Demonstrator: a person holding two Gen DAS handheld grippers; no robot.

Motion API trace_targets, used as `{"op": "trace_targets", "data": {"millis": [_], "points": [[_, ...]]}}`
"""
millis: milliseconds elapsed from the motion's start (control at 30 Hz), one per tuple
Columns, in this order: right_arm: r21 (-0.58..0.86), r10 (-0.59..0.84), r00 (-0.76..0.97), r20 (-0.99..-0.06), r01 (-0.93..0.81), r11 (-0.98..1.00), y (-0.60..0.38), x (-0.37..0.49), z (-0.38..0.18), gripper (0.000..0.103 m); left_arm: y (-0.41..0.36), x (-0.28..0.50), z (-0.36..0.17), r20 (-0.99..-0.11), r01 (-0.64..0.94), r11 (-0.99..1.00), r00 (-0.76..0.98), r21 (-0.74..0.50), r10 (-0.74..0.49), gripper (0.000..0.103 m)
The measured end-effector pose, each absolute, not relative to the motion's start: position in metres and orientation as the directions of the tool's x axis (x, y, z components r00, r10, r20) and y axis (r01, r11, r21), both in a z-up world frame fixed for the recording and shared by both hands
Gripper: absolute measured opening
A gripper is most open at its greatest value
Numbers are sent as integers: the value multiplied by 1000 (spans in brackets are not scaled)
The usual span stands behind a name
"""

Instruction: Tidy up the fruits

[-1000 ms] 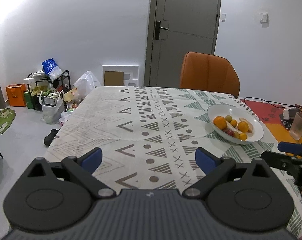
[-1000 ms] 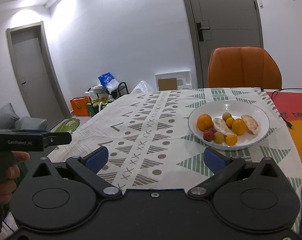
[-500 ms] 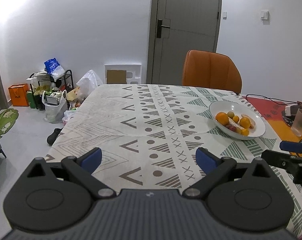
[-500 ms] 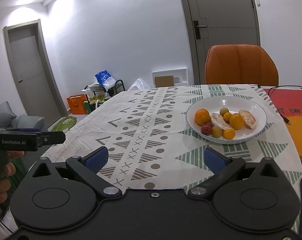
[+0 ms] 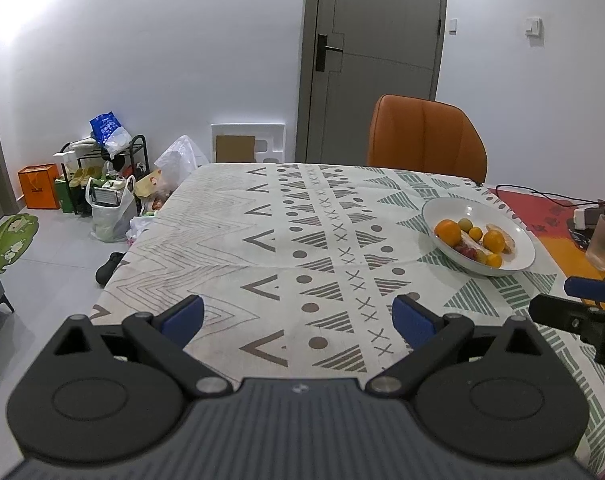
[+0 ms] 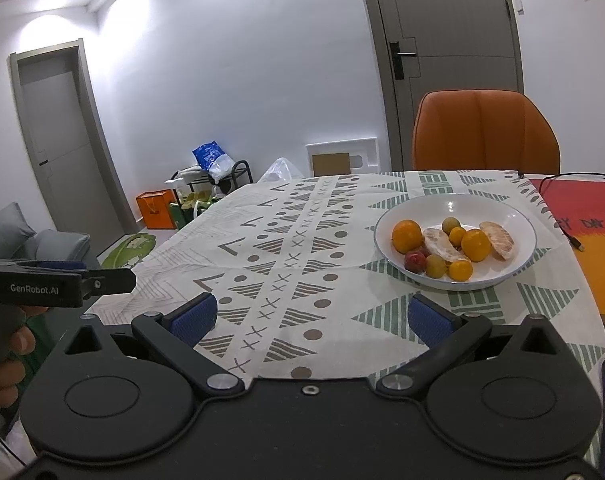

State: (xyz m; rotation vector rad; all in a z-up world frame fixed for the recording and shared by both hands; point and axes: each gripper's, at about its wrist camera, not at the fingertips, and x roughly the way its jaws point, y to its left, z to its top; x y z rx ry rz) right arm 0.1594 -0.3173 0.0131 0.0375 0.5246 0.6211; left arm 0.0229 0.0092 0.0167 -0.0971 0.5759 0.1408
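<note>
several fruits lie together in a white bowl (image 6: 514, 216) on the right part of the table: a big orange (image 6: 406, 235) at the left of the heap, two peeled citrus segments (image 6: 442, 245), a second orange (image 6: 476, 244), smaller yellow and green round fruits, and one red fruit (image 6: 415, 260) at the near side. the longer segment lies slantwise, its long axis running from far left toward near right; the other segment (image 6: 498, 239) lies beside the right wall of the bowl, slanted the same way. the bowl stands on a patterned tablecloth (image 6: 286, 248) with triangles, dots and crosses, near the seam where a red and orange mat (image 6: 586, 216) begins. an orange chair (image 6: 486, 132) stands at the far edge of the table, a grey door (image 6: 446, 56) behind it in a white wall. bags, a black rack and an orange box (image 5: 38, 186) sit on the floor at the left. a frosted cup (image 5: 603, 242) stands right of the bowl in the left wrist view. left gripper (image 5: 298, 318) is spread wide with nothing between its blue pads, held over the near cloth, well apart from the bowl. right gripper (image 6: 312, 316) is likewise wide apart and holds nothing, with the bowl ahead and to its right.
</note>
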Motion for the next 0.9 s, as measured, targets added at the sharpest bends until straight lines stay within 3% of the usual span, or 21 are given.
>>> {"op": "trace_targets", "data": {"millis": [900], "points": [[191, 560, 686, -464, -540, 820, -319, 160, 12, 103, 10, 24, 16, -552, -163, 985, 827, -54, 107, 100]]}}
